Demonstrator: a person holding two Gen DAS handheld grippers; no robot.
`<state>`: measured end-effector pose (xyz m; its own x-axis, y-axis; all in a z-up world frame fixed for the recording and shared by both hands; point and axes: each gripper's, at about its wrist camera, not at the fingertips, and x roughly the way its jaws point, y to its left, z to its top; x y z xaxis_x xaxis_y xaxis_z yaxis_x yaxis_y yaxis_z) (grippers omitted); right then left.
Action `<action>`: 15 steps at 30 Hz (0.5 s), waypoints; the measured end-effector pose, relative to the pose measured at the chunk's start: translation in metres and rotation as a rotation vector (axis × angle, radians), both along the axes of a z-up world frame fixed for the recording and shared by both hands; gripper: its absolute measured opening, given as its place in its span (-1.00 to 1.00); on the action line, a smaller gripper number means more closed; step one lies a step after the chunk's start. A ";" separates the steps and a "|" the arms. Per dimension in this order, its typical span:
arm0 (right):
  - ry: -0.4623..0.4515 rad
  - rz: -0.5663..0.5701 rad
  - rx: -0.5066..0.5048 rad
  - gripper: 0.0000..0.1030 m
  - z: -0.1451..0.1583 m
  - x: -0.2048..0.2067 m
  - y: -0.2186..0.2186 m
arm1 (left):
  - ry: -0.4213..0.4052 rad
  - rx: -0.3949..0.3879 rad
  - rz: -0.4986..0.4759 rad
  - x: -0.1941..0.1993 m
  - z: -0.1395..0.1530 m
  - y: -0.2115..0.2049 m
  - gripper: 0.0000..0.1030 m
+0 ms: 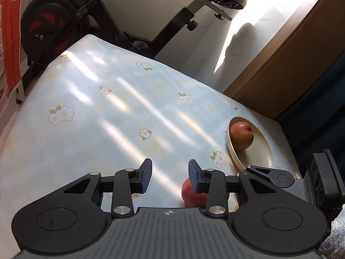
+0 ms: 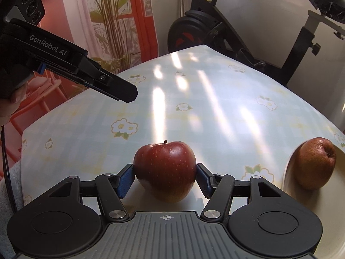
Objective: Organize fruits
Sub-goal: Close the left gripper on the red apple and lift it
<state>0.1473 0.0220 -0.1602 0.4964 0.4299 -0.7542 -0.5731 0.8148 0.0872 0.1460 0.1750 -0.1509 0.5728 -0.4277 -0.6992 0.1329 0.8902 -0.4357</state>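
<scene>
Left wrist view: left gripper (image 1: 170, 176) jaws show a small gap with nothing between them, hovering over the floral tablecloth (image 1: 120, 112). Red apple (image 1: 194, 193) sits on the cloth just below the right-hand finger, partly hidden by it. Cream plate (image 1: 231, 151) at the table's right edge holds a brown fruit (image 1: 241, 136), maybe a pear or russet orange, can't tell. Exercise bike (image 1: 64, 21) behind the table.

Right wrist view: right gripper (image 2: 165, 180) partly open, blue pads touching both sides of the apple (image 2: 165, 170), which stands upright on the cloth, stem up. Brown fruit (image 2: 315, 163) on the plate (image 2: 287, 179) to the right, apart from the apple. Left gripper (image 2: 129, 93) hangs upper left, held in a hand (image 2: 10, 105).
</scene>
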 end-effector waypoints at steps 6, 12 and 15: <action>0.009 0.001 0.019 0.12 0.000 -0.011 -0.013 | 0.049 -0.076 -0.049 0.009 -0.013 -0.016 -0.25; 0.014 -0.016 0.043 0.12 -0.002 -0.013 -0.015 | 0.085 -0.112 -0.103 0.010 -0.019 -0.034 -0.25; 0.013 -0.016 0.042 0.12 -0.002 -0.013 -0.016 | 0.093 -0.118 -0.116 0.008 -0.020 -0.039 -0.25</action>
<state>0.1340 0.0059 -0.1624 0.4937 0.4535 -0.7420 -0.5584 0.8194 0.1293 0.1537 0.1364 -0.1711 0.4499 -0.5694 -0.6880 0.1864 0.8133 -0.5512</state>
